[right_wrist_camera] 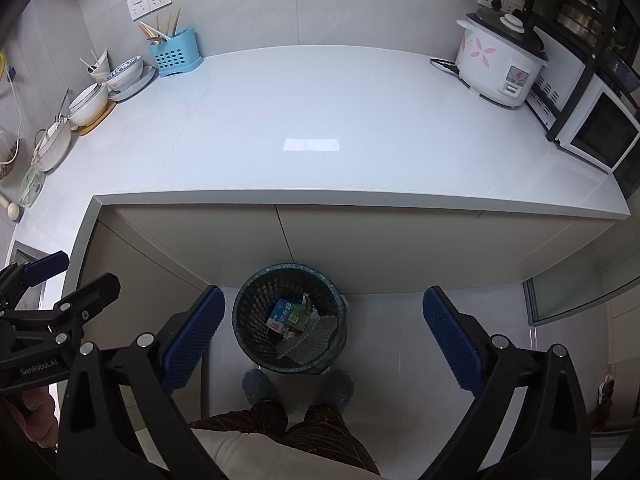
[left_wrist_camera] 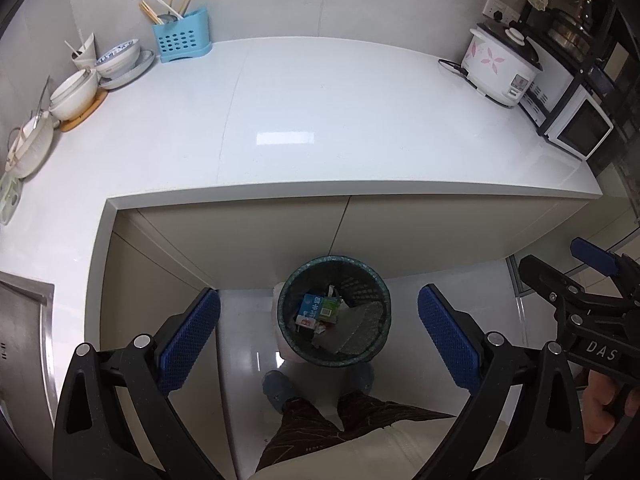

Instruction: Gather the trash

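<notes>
Trash: a blue-and-green carton (left_wrist_camera: 316, 309), crumpled clear plastic (left_wrist_camera: 362, 330) and paper scraps lie inside the dark mesh bin (left_wrist_camera: 334, 264); what sits lower in the pile I cannot make out.
Bin: it stands on the pale floor just in front of the cabinet doors, below the counter edge, with my slippered feet (left_wrist_camera: 278, 390) right behind it; a pale bag or sheet shows at its left side in the left wrist view, mostly hidden.
My left gripper (left_wrist_camera: 318, 344): jaws wide apart, nothing between the blue pads, held above the bin; in the right wrist view only its tip shows at the left edge.
My right gripper (right_wrist_camera: 324, 344): jaws also wide apart and bare, over the same bin; in the left wrist view it is cut off at the right edge, with part of my hand on its handle.
Counter (left_wrist_camera: 320, 120): white and glossy, its middle bare.
Left corner: stacked bowls (left_wrist_camera: 116, 60) and a blue utensil holder (left_wrist_camera: 182, 36) with chopsticks; the dishes nearest the frame edge are distorted and hard to read.
Right end: a flowered rice cooker (left_wrist_camera: 500, 68) beside a microwave (left_wrist_camera: 576, 128) on a black rack, whose upper shelves are cropped.
Sink (left_wrist_camera: 20, 340): only a steel corner is visible.
</notes>
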A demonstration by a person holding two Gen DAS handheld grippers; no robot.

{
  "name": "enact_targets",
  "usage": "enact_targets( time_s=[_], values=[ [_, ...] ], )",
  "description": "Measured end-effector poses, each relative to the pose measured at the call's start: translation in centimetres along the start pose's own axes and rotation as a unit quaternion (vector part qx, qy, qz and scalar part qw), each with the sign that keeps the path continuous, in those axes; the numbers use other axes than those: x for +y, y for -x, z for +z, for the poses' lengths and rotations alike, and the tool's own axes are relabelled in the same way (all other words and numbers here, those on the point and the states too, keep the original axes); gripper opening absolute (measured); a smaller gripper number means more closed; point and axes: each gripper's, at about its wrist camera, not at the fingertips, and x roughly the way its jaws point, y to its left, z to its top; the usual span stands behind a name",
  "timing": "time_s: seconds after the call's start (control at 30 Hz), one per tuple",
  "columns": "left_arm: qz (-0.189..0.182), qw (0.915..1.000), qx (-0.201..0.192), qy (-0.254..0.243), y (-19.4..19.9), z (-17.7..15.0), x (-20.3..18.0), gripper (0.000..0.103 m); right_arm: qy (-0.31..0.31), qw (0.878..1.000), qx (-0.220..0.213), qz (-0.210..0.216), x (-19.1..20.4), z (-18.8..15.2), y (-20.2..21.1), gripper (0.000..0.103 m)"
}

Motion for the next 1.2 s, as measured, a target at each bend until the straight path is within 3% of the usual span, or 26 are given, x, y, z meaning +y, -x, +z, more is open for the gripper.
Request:
enact_targets(
  time_s=[0.77,1.2],
  values=[
    [-0.005,0.9999,-0.002,0.012,0.10,0.14,-0.22,0.097,0.000,1.000,0.001,0.000,0.04,-0.06,0.05,0.095],
    [0.012,0.9999,-0.007,0.007,0.25,0.26,-0.43,0.097,0.003,1.000,0.005,0.002,0.37,-0.16,-0.34,0.095]
  ],
)
